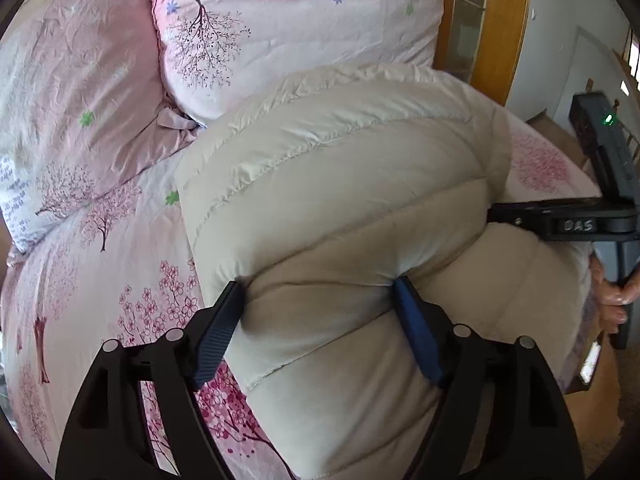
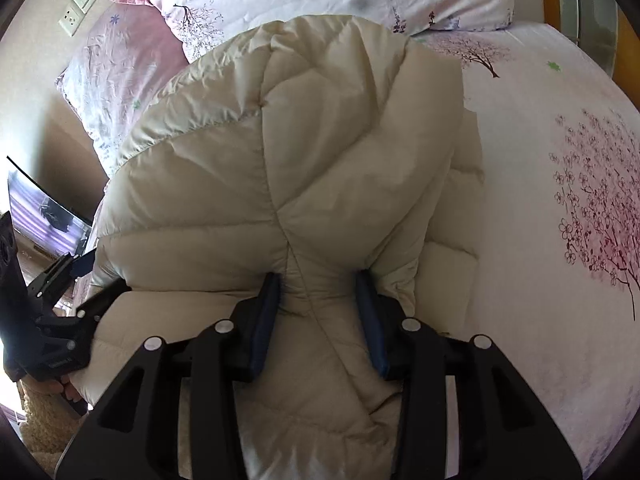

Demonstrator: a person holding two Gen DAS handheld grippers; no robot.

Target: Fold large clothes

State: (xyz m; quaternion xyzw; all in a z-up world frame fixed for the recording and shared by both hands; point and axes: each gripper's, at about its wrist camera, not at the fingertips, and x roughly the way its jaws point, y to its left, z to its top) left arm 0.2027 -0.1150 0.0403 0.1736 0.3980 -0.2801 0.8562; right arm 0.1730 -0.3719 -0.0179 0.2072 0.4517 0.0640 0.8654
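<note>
Both sets of jaws are buried in the same thing: a cream quilted puffer coat [image 1: 340, 208] bundled up on the bed [image 1: 100, 264]. Taking the coat as the landmark, the left gripper [image 1: 316, 320] has its blue pads clamped across one thick padded roll at the near edge, the jaws standing wide because the roll is fat. The right gripper [image 2: 320, 316] bites a narrower pinch of the coat's near edge, right on a stitched seam, pads pressing in on both sides (the fabric visibly puckers between them). From the left camera the right gripper shows at the coat's far right side, a hand [image 1: 612, 296] wrapped round its handle.

Beyond the coat lie the pillows [image 1: 280, 28] at the head of the bed. The coat's bulk mounds up and away from both grippers toward those pillows, so I'd judge the coming fold carries this near edge forward over the mound, both hands equally close to it
</note>
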